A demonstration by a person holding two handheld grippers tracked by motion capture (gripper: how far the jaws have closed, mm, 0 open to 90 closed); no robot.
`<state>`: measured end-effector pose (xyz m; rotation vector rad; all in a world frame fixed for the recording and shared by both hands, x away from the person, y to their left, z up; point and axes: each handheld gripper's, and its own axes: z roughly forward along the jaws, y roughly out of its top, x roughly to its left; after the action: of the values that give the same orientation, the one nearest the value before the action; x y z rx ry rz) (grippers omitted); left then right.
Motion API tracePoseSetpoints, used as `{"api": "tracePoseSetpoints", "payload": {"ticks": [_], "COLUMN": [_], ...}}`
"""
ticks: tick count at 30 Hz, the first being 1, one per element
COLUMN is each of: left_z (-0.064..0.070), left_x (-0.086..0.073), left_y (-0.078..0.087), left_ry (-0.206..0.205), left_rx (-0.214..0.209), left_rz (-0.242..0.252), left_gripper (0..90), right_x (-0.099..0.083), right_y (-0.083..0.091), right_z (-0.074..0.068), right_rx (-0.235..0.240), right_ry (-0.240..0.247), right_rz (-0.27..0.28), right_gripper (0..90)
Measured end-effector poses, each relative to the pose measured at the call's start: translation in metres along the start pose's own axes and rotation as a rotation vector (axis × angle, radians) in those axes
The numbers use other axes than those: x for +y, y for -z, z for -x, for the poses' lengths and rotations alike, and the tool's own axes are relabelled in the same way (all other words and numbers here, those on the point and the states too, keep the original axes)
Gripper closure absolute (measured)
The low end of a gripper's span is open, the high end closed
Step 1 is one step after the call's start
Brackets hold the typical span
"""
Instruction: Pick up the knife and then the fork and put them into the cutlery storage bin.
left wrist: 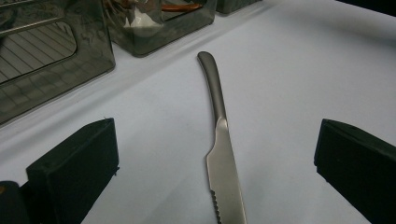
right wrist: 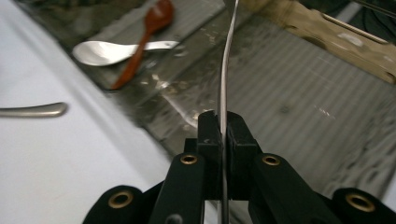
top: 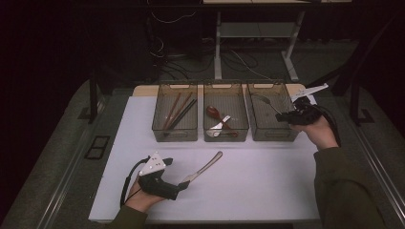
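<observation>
On the white worktop (top: 267,191), a knife (top: 203,169) lies flat a little left of the middle, nearer the front edge than the back, its handle pointing toward the bins and its blade toward the left gripper (top: 184,183). In the left gripper view the knife (left wrist: 223,154) lies between the two black jaws, which stand wide apart with bare worktop on each side of the blade, so the claw is fully open and has hold of nothing. Three smoky see-through bins stand in a row along the back of the worktop. The left bin (top: 157,121) holds chopsticks (top: 177,112), the middle bin (top: 246,124) holds a red spoon (top: 214,113) and a metal spoon (top: 218,128), and the right bin (top: 254,119) sits toward the back right corner. The right gripper (top: 282,116) hangs over the right bin with its jaws pressed tight on the handle of a fork (top: 266,102), whose head points into the bin. In the right gripper view the fork (right wrist: 224,84) shows edge-on, a thin metal strip pinched between the closed jaws, above the ribbed floor of the bin.
</observation>
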<state>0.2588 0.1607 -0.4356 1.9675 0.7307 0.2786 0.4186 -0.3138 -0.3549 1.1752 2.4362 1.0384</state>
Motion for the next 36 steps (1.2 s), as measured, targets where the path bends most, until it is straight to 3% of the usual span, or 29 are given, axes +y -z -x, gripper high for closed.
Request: {"api": "tracePoseSetpoints", "payload": {"ticks": [7, 24, 36], "left_z": [0.000, 0.002, 0.002], "left_x": [0.000, -0.001, -0.002], "left_y": [-0.001, -0.003, -0.003], "left_ry": [0.002, -0.004, -0.006], "left_rx": [-0.011, -0.026, -0.029], "left_rz": [-0.009, -0.023, -0.025], "left_gripper": [0.0, 0.0, 0.0], "right_x": [0.003, 0.000, 0.002], "right_y": [-0.014, -0.045, -0.040], "right_z": [0.017, 0.037, 0.035], "right_rx": [-0.048, -0.074, -0.092], "right_ry": [-0.041, -0.065, -0.072], "right_rz": [-0.053, -0.146, -0.089], "right_gripper": [85.6, 85.5, 65.7]}}
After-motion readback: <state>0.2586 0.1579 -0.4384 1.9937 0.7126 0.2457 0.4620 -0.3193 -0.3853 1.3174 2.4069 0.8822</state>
